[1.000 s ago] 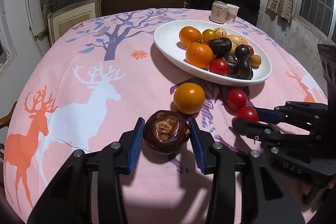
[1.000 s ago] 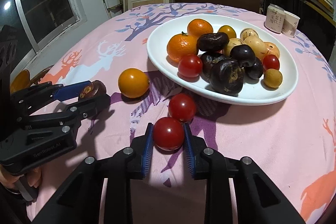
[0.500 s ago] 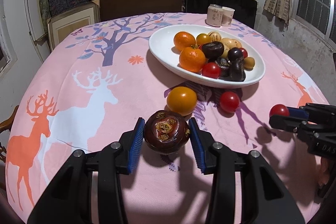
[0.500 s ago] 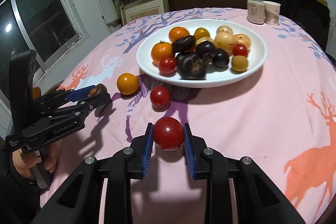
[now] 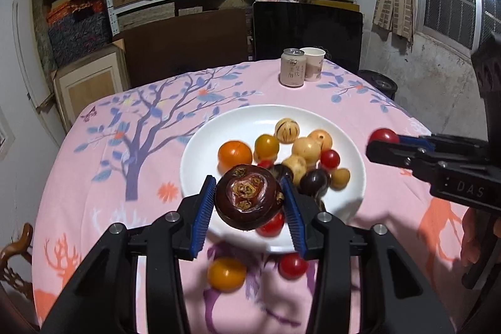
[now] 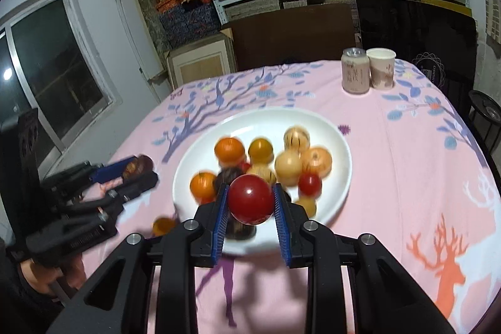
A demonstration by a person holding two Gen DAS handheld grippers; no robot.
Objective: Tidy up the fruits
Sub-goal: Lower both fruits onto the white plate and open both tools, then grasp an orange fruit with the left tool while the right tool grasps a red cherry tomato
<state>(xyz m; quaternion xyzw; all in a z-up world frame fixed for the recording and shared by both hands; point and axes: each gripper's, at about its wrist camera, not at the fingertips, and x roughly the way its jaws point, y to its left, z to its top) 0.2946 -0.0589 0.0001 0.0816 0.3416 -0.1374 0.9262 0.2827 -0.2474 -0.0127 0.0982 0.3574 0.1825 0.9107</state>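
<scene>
My left gripper [image 5: 249, 202] is shut on a dark purple mangosteen [image 5: 249, 201] and holds it in the air above the near part of the white plate [image 5: 200, 152]. My right gripper [image 6: 250, 199] is shut on a red tomato [image 6: 250, 198], raised over the plate's [image 6: 339, 146] near edge. The plate holds several oranges, tomatoes, pale and dark fruits. A yellow-orange fruit [image 5: 227, 273] and a red tomato [image 5: 292, 265] lie on the cloth in front of the plate. Each gripper also shows in the other's view: the right [image 5: 383, 141] and the left [image 6: 137, 169].
A drink can [image 5: 292, 68] and a paper cup [image 5: 313, 63] stand at the table's far edge. The round table has a pink deer-print cloth [image 5: 94, 177]. Dark chairs, a cabinet and shelves of boxes stand behind it. A wooden chair [image 5: 15, 246] is at the left.
Both grippers rose from the tabletop with their fruits and moved forward over the plate. The views now look down on the plate from higher up.
</scene>
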